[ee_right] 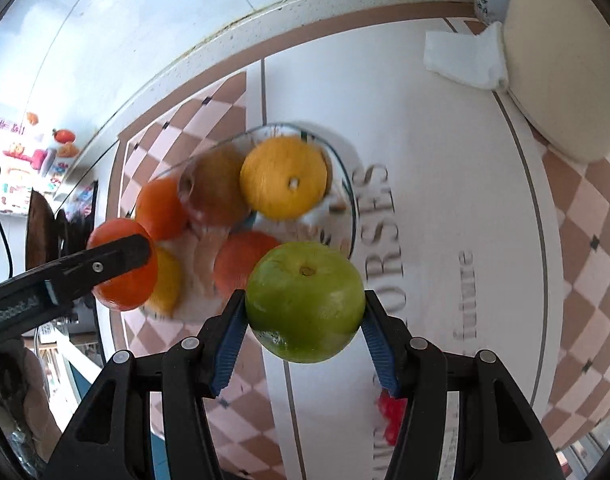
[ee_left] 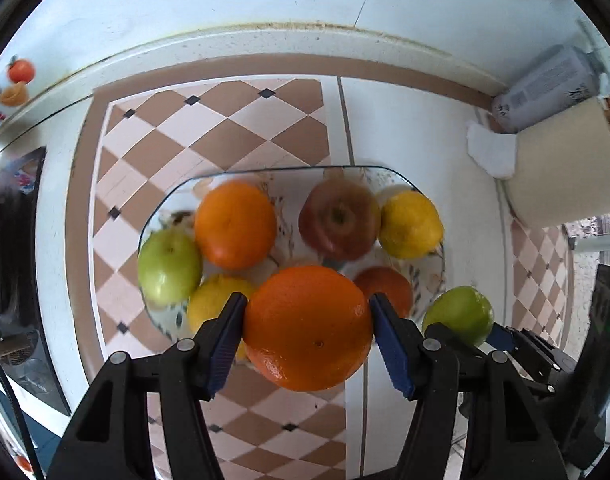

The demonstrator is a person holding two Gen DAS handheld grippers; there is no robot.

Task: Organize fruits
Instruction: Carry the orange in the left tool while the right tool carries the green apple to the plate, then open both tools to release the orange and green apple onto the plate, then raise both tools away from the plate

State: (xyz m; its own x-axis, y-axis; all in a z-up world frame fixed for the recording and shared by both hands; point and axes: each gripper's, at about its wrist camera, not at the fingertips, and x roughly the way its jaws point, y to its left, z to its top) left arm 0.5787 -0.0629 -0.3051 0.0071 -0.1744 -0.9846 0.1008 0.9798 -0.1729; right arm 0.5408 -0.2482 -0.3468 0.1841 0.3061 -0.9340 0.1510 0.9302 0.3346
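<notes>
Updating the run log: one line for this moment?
left tongs: shut on orange | right tongs: shut on green apple | both above glass plate

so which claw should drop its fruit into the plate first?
Probably left: the left claw holds its orange over the plate's near rim, while the right claw's green apple sits beside that rim.

Checkered tablecloth under glass fruit plate, folded napkin.
</notes>
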